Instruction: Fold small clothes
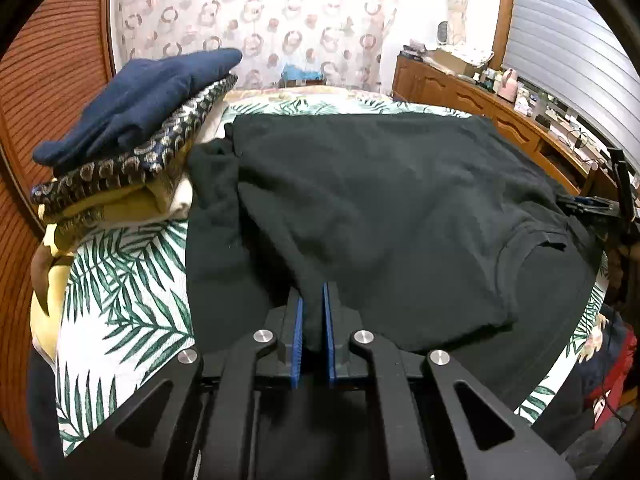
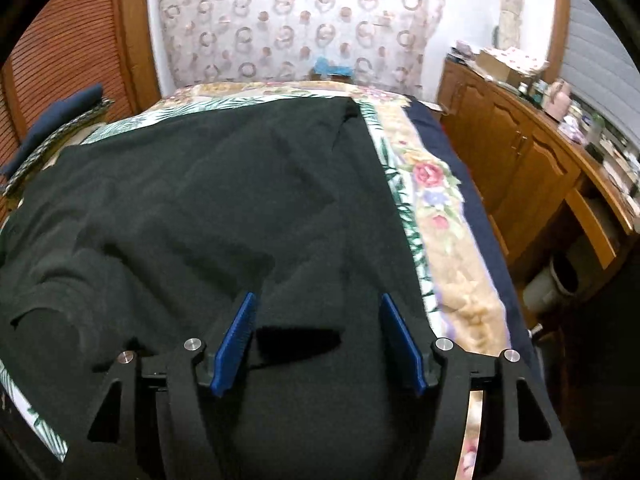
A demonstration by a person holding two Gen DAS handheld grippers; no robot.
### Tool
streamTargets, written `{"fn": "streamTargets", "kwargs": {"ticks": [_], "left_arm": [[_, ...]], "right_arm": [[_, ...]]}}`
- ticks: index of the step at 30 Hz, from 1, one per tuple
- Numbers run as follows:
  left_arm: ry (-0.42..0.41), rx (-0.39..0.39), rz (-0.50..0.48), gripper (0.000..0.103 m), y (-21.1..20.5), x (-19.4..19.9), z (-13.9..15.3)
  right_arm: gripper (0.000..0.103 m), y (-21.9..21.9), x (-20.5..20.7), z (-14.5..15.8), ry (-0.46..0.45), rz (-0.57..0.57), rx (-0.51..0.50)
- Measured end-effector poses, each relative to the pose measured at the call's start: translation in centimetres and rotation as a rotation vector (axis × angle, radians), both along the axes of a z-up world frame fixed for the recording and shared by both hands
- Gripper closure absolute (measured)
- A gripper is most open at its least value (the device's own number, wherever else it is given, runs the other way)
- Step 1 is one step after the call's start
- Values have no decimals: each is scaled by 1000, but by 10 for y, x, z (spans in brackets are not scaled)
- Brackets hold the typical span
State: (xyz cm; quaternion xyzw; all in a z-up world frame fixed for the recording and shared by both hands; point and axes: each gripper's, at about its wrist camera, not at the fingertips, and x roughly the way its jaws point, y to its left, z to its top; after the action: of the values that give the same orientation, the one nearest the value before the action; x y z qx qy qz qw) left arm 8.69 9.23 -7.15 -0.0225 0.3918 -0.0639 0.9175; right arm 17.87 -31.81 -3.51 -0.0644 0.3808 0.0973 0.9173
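The black shirt (image 1: 380, 208) lay spread over the leaf-print bedcover (image 1: 132, 288), its round collar (image 1: 528, 248) toward the right edge of the bed and one sleeve folded in toward the stack of folded clothes (image 1: 132, 132). The left gripper (image 1: 313, 336) was clamped on a pinched ridge of the shirt's cloth, the blue pads pressing it from both sides. The right gripper (image 2: 320, 340) hung over the shirt with its pads well apart and nothing between them; the fabric beneath it looked slack.

To do this fold well, the right one probably needed a bite on the shirt's edge level with the left's, so both could lift evenly and carry the cloth across in one straight line. A shallow pinch might slip, since the knit looked soft and thick.

The shirt was matte, faintly fuzzy, with gentle creases. The stack beside it was topped by a navy knit over a ring-patterned piece and yellow cloth. The pads were ribbed, flat and wedge-shaped.
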Motion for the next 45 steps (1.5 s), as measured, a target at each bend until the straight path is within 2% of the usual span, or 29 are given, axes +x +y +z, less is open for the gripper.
{"fn": "streamTargets", "kwargs": {"ticks": [2,3,5,6,8,10,14,20,30,37,40,45], "left_arm": [[-7,-6,0,93,1,1,1],[-9,-9,-1,93,1,2,2],[-8,-10,0,93,1,2,1],[-8,-11,1,93,2,3,1],[-8,-7,1,93,1,3,2],[-18,6,15,93,0,2,4],[-52,-1,5,94,-2,-4,12],[-119,-39,11,94,5,-15,34],[-190,-117,-1,95,16,-40,66],[-150,-126,-7,95,20,-75,59],[-117,-112,-9,95,16,-79,46],[-49,-62,1,95,10,-76,19]], "right_arm": [[38,1,-1,0,15,15,10],[42,1,-1,1,24,9,9],[61,2,-2,3,33,21,22],[65,3,-3,4,34,23,19],[82,4,-3,5,39,34,23],[94,1,-3,6,40,33,21],[97,-4,-2,9,38,36,39],[97,-8,-19,30,-48,34,85],[97,-10,-61,56,-144,91,91],[97,-37,-91,58,-150,97,90],[97,-42,-95,46,-118,96,95],[97,-41,-90,10,-41,84,89]]}}
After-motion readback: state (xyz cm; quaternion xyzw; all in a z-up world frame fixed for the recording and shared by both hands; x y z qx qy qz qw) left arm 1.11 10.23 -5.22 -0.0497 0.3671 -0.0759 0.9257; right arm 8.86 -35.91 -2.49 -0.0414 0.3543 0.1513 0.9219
